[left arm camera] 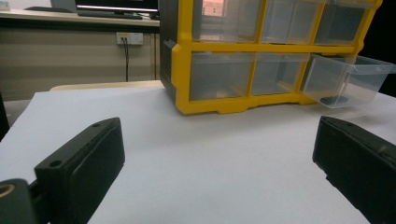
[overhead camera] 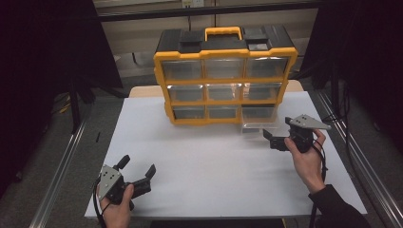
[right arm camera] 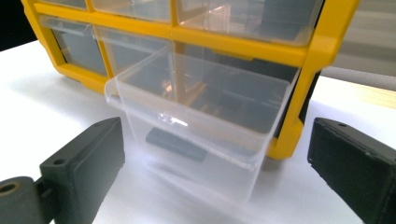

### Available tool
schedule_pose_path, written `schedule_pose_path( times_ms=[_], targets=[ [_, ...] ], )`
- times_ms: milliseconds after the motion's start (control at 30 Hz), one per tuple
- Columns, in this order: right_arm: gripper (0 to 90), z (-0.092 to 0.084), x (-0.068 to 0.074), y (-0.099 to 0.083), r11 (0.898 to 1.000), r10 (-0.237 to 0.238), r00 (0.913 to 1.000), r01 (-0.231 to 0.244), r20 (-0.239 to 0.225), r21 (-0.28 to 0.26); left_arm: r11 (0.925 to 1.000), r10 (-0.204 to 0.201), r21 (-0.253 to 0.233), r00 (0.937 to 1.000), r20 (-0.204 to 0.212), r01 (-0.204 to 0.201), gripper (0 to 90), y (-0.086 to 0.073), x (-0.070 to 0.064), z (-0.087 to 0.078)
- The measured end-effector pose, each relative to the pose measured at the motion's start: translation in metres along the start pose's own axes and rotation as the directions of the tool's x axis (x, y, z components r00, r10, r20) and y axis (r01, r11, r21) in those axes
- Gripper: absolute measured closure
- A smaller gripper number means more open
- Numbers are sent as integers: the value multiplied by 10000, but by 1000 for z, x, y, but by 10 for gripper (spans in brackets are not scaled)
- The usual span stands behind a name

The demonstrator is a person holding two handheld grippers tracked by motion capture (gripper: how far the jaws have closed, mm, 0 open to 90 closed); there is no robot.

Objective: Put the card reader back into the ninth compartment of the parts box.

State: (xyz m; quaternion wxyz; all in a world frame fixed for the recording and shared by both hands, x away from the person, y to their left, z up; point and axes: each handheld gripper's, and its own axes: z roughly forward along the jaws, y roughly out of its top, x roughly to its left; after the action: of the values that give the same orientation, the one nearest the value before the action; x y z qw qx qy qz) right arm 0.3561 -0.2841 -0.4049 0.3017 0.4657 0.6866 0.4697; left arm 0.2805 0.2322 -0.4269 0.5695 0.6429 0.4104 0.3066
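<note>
- Nine clear plastic drawers sit in three rows in the yellow-and-black plastic organiser cabinet (overhead camera: 225, 76), which stands upright at the far middle of the white bench (overhead camera: 199, 161).
- We see one of them, the clear plastic drawer at the bottom right (overhead camera: 258, 118), pulled out of its slot and tipping slightly forward over the bench; the other eight are pushed in.
- In the right gripper view we note a small dark flat piece (right arm camera: 176, 143) lying on the floor of the open drawer (right arm camera: 196, 116); we cannot tell what it is.
- Our right gripper (overhead camera: 272, 138) is held just in front of the open drawer, near it but not touching, jaws apart with nothing between them; in its own view the drawer front lies between the two black jaws and beyond them.
- Our left gripper (overhead camera: 138, 172) rests low at the near left of the bench, well apart from the cabinet, jaws spread wide and holding nothing.
- From the left gripper view the cabinet (left arm camera: 261, 56) stands ahead and the open drawer (left arm camera: 348, 79) juts out at its lower right.
</note>
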Motion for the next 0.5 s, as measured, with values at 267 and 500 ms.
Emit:
schedule_pose_path(
  times_ms=[267,500],
  targets=[
    [31,-16,2,-12,9989,187,9998,-181,117,-440,10000,-4,-22,10000,52,5,23,1,-1,-1],
    [29,-26,5,-21,9973,230,9993,-208,300,-708,9999,-91,-48,10000,16,91,23,1,0,-1]
  ],
)
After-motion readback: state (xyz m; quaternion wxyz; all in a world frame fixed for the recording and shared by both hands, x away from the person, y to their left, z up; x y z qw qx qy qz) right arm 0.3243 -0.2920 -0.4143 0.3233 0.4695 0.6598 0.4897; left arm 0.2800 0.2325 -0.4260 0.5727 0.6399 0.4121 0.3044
